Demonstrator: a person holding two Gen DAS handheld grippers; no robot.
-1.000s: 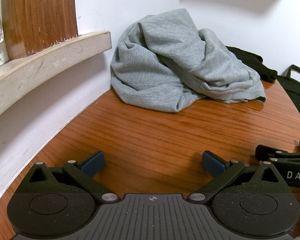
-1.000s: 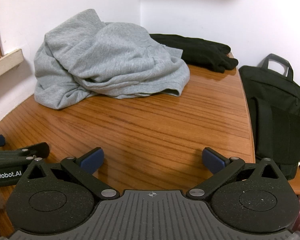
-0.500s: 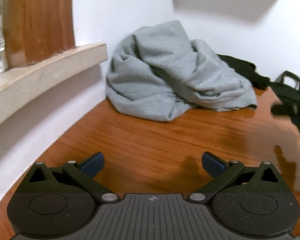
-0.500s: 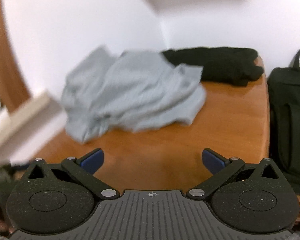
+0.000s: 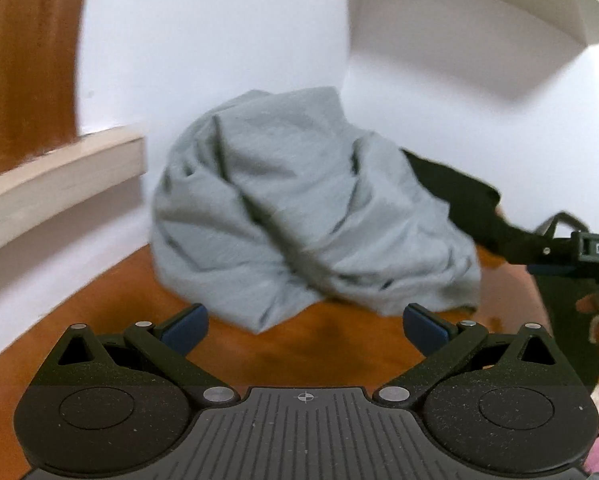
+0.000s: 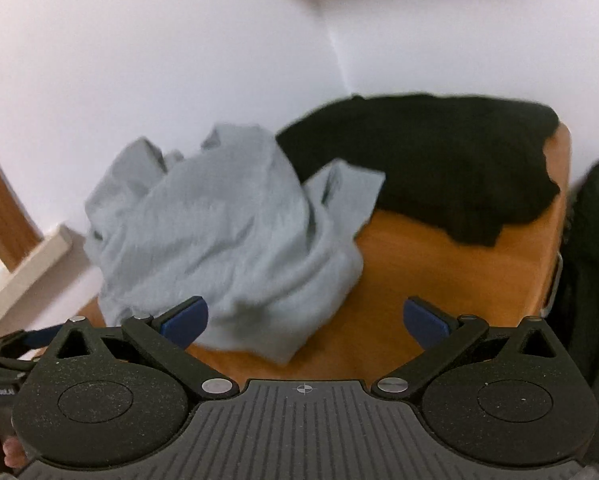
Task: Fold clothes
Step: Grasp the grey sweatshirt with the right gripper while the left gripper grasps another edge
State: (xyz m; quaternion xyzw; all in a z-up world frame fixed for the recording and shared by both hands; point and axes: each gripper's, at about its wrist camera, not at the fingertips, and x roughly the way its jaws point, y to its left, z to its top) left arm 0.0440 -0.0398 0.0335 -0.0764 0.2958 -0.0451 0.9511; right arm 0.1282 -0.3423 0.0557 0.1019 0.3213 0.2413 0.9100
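Blue-padded fingers (image 5: 185, 322) on your left gripper (image 5: 305, 322) are spread wide, holding nothing — same for your right gripper (image 6: 305, 318). Both hover over the wooden table (image 6: 439, 264). Grey sweatshirt (image 5: 299, 208) lies crumpled in a heap just ahead of both, pushed against the white wall (image 5: 219, 40) in the corner; its near edge sits between the right gripper's fingers in view — contact can't be told. Black garment (image 6: 439, 160) lies behind it, touching. Black bag (image 6: 595, 240) stands off the table's right edge. Frames are blurred.
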